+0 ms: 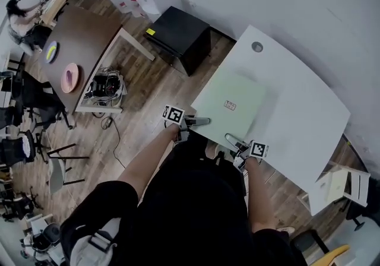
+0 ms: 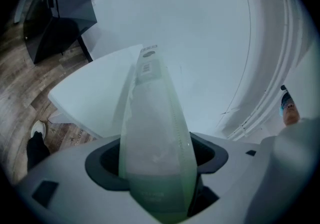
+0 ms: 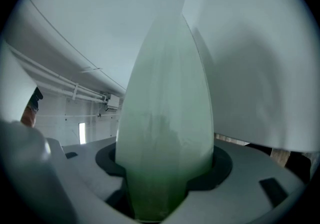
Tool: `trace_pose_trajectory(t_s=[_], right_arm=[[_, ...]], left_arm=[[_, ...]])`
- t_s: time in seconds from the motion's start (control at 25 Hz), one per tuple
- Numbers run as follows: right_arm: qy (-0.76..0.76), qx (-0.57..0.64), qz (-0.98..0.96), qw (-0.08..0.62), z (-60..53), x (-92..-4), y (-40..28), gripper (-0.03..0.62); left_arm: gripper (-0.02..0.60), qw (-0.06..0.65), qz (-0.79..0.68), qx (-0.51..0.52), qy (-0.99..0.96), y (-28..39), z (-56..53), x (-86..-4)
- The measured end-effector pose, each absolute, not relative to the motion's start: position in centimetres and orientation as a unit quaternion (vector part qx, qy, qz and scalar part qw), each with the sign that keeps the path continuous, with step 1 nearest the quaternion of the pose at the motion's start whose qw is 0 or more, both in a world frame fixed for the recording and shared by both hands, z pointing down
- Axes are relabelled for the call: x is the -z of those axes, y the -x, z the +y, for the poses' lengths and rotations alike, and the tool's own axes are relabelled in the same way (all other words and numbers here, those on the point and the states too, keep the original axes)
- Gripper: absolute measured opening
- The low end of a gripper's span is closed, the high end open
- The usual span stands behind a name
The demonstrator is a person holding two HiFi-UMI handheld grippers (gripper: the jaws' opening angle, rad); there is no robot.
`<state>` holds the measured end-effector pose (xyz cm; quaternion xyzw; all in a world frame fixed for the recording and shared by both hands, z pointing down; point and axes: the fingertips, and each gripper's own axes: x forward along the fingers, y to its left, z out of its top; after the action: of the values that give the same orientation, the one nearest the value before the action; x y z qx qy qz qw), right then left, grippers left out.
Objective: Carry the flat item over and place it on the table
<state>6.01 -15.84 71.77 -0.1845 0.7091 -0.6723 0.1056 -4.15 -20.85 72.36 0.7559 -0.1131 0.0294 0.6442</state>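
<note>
The flat item (image 1: 230,103) is a pale green board with a small label, lying level over the near-left part of the white table (image 1: 303,98). Whether it touches the tabletop I cannot tell. My left gripper (image 1: 199,121) is shut on its near-left edge, and my right gripper (image 1: 234,139) is shut on its near edge, close to the table's front rim. In the left gripper view the green board (image 2: 152,133) runs edge-on out from between the jaws, over the white table (image 2: 95,95). The right gripper view shows the same board (image 3: 167,133) filling the gap, with the table (image 3: 250,68) on the right.
A black cabinet (image 1: 180,36) stands on the wood floor left of the table. Farther left is a brown table (image 1: 83,36) with a pink plate (image 1: 69,77) and a crate of cables (image 1: 105,84). Chairs (image 1: 27,110) line the left edge. A small white stand (image 1: 338,184) sits at the right.
</note>
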Motion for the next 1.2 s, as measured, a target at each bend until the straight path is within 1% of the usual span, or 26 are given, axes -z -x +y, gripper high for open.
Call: trace_pose_trajectory(t_s=[0.32, 0.64, 1.08, 1.2], right_arm=[[0.226, 0.682, 0.685, 0.122, -19.8, -74.4, -5.3, 0.311], [0.244, 0.68, 0.678, 0.136, -22.0, -75.9, -4.9, 0.313], [0.245, 0.694, 0.666, 0.122, -23.3, -77.1, -4.6, 0.313], [0.266, 0.707, 0.649, 0.089, -22.6, -78.2, -5.0, 0.314]], left_arm=[[0.337, 0.669, -0.078, -0.062, -0.736, 4.5, -25.7, -75.6], [0.337, 0.677, -0.059, -0.094, -0.728, 4.2, -28.4, -77.2], [0.337, 0.69, -0.043, -0.146, -0.708, 4.2, -29.4, -77.8], [0.341, 0.688, -0.047, -0.15, -0.708, 4.4, -29.5, -77.9]])
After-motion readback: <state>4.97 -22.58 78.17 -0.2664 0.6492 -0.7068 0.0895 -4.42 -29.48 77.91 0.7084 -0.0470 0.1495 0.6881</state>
